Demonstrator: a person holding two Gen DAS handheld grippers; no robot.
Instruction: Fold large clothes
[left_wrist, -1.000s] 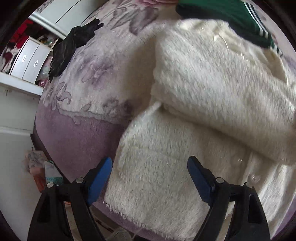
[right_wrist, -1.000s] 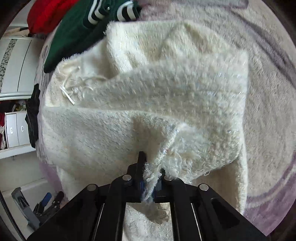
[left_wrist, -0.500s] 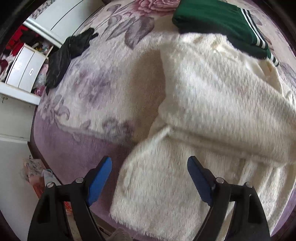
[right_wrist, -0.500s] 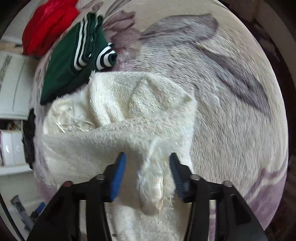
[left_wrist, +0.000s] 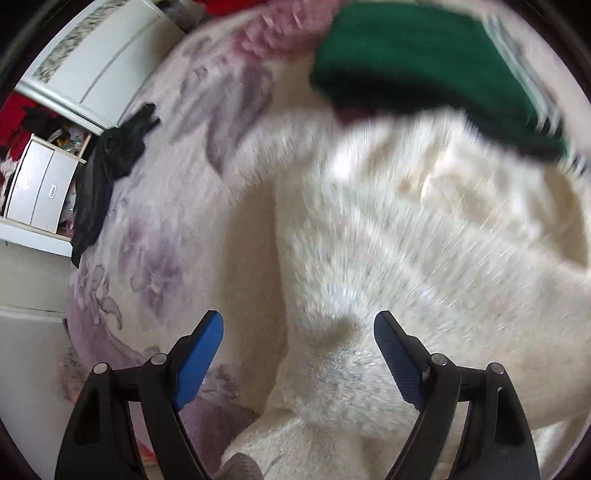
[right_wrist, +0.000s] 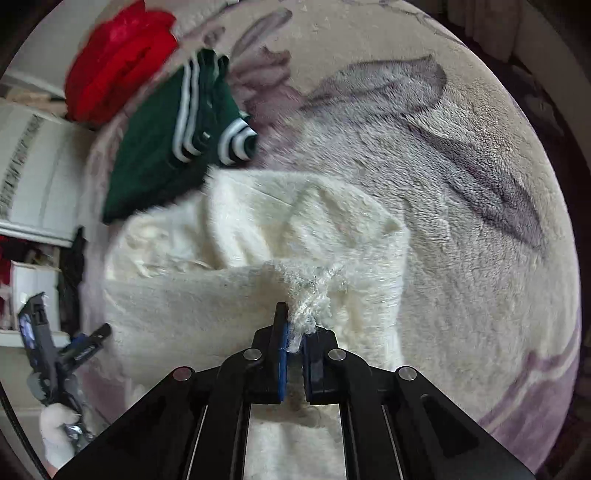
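Your left wrist view looks down close over the cream sweater (left_wrist: 406, 258); your right looks along it (right_wrist: 240, 295). Both share the green garment (left_wrist: 424, 62) (right_wrist: 159, 144) beyond.

1. The left gripper (left_wrist: 298, 345) hovers with its two blue-padded fingers (left_wrist: 199, 354) spread wide, nothing between them.
2. The right gripper (right_wrist: 294, 341) has its fingers pressed together, pinching a tuft of cream fabric.
3. In the right wrist view, the left gripper (right_wrist: 55, 350) shows at the far left edge, held in a white-gloved hand (right_wrist: 57, 430).

bare blanket (right_wrist: 461, 258) right – open | green garment (right_wrist: 166, 147) beyond – blocks
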